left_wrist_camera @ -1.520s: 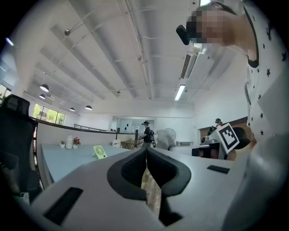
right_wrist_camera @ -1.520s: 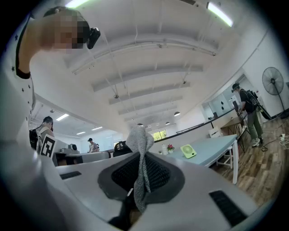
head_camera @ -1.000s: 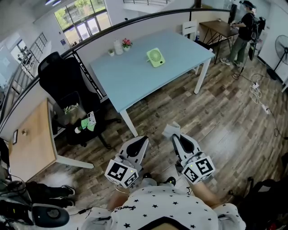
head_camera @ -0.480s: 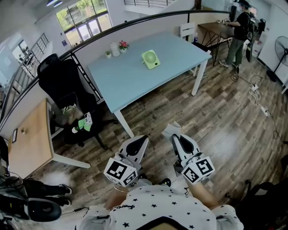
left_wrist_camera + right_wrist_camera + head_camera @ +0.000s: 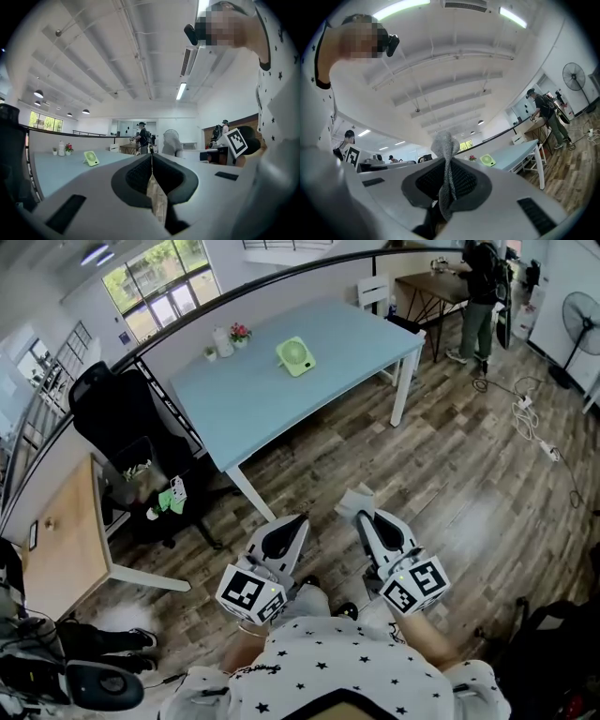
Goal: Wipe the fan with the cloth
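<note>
Standing well short of the table (image 5: pixel 272 399), cloth (image 5: pixel 443 173) pinched tight in right gripper (image 5: pixel 364 517).
Holding left gripper (image 5: pixel 292 524) closed, empty, with fan (image 5: pixel 294 356) near table's far edge. Best to close in, brace fan, wipe gently.

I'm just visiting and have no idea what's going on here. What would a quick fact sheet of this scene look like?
Cloth: grey, pinched in the right hand-held gripper
Left hand-held gripper: jaws together, holding nothing
Fan: small, green, on the blue table, not yet touched
Also on table: flower pot, white bottle
Floor: wood planks
</note>
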A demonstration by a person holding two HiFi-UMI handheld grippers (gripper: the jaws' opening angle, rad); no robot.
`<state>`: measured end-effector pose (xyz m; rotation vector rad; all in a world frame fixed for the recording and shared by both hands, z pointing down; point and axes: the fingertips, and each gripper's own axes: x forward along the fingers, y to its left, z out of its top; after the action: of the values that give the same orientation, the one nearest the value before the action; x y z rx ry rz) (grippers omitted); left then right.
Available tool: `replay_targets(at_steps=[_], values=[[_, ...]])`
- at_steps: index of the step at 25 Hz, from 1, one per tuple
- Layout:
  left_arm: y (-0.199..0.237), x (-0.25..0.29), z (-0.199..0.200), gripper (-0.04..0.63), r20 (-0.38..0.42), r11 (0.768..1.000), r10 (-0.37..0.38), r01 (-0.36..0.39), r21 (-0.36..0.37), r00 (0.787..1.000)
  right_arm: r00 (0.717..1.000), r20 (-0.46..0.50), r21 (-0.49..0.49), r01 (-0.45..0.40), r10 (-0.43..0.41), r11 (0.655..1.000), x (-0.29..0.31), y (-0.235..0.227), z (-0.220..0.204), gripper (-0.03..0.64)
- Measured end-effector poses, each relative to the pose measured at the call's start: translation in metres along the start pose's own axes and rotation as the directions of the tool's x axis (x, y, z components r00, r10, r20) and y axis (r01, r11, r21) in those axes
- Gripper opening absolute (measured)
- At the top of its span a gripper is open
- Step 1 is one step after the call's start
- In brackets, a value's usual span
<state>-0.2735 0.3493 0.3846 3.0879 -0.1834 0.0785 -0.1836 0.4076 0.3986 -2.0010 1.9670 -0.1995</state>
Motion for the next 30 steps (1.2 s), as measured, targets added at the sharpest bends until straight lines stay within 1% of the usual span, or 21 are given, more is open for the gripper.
replay_targets(at_steps=[4,9,16,19,25,30], values=[[0.0,0.007,-0.003,0.031,-0.005,1.0,-0.003,0.003,-0.004,1.0,1.0,-0.001,0.004,0.018,-0.018,1.0,-0.006,-0.008,0.001,0.029],[0.001,0.026,-0.005,0.031,-0.007,0.999,-0.036,0.035,-0.013,0.999,0.999,-0.005,0.003,0.047,-0.047,0.999,-0.005,-0.024,0.004,0.029],[0.013,0.065,-0.004,0.031,0.019,0.996,-0.083,0.084,-0.021,0.996,0.997,0.003,-0.022,0.082,-0.082,0.996,0.01,-0.055,0.013,0.03],[0.024,0.077,-0.007,0.031,0.021,0.996,-0.09,0.091,-0.027,0.996,0.996,-0.006,-0.027,0.086,-0.086,0.996,0.022,-0.066,0.012,0.029],[0.053,0.1,-0.009,0.031,0.02,0.996,-0.073,0.073,-0.046,0.997,0.996,-0.027,-0.03,0.083,-0.084,0.996,0.051,-0.085,0.013,0.031],[0.081,0.121,-0.008,0.031,0.026,0.997,-0.069,0.07,-0.045,0.997,0.996,-0.038,-0.033,0.085,-0.086,0.996,0.079,-0.101,0.014,0.031]])
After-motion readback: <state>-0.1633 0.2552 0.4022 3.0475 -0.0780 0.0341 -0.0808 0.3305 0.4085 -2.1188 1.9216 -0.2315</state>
